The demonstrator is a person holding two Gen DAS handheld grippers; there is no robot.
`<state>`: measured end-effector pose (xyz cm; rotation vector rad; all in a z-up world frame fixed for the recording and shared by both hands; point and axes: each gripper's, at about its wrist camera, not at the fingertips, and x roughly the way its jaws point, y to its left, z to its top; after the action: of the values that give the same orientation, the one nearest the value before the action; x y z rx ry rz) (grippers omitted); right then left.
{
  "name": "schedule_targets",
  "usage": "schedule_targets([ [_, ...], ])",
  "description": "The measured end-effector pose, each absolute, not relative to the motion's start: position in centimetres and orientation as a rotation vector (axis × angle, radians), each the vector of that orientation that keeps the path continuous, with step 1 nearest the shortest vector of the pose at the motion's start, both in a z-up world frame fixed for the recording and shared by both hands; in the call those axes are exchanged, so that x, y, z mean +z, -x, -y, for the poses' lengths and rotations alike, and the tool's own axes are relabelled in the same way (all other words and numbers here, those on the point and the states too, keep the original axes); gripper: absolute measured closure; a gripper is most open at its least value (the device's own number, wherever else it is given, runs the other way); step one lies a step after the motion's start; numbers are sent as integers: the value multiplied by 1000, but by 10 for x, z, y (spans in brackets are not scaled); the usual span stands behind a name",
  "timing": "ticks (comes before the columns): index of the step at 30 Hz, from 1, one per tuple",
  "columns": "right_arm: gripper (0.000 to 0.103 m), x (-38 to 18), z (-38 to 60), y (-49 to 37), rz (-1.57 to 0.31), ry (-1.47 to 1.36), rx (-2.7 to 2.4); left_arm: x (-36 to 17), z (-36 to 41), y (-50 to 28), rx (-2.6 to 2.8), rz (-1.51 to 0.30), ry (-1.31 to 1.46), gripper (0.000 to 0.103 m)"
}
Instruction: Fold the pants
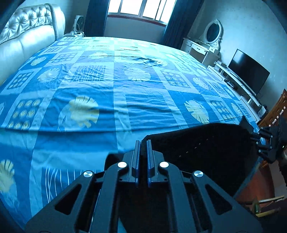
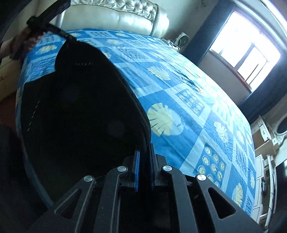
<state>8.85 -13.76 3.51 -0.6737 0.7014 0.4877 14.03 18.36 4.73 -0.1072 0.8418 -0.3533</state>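
Black pants (image 1: 206, 148) hang stretched between my two grippers at the near edge of the bed (image 1: 107, 86). My left gripper (image 1: 143, 143) is shut on one corner of the pants' upper edge. The right gripper shows at the far right of the left wrist view (image 1: 258, 138), clamped on the other corner. In the right wrist view the pants (image 2: 80, 111) fill the left half, and my right gripper (image 2: 144, 150) is shut on their edge seam. The left gripper (image 2: 69, 36) holds the far corner there. The lower part of the pants is hidden.
The bed has a blue patterned sheet (image 2: 188, 111) and a padded cream headboard (image 1: 26, 35). A window (image 1: 138, 9) with dark curtains is beyond it. A white dresser with an oval mirror (image 1: 213, 32) and a TV (image 1: 249, 71) stand along the right wall.
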Motion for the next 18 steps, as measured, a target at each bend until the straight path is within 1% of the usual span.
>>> schedule_targets([
  [5, 94, 7, 126, -43, -734, 694, 500, 31, -193, -80, -344, -870, 157, 97],
  [9, 94, -22, 120, -25, -781, 707, 503, -5, -195, -49, -309, -961, 202, 97],
  [11, 92, -30, 119, -18, -790, 697, 494, -26, -194, -40, -279, -1013, 194, 97],
  [12, 88, -33, 119, -15, -809, 682, 490, -33, -195, -36, -267, -1032, 208, 96],
  [14, 75, -30, 123, -10, -820, 641, 487, -43, -202, -26, -259, -1061, 292, 94],
  [15, 62, -25, 127, -7, -831, 604, 483, -45, -207, -20, -253, -1061, 347, 92],
  [16, 58, -20, 133, -4, -845, 558, 484, -46, -213, -13, -244, -1062, 406, 91],
  [18, 57, -11, 146, 0, -877, 446, 492, -45, -216, -1, -235, -1055, 477, 83],
])
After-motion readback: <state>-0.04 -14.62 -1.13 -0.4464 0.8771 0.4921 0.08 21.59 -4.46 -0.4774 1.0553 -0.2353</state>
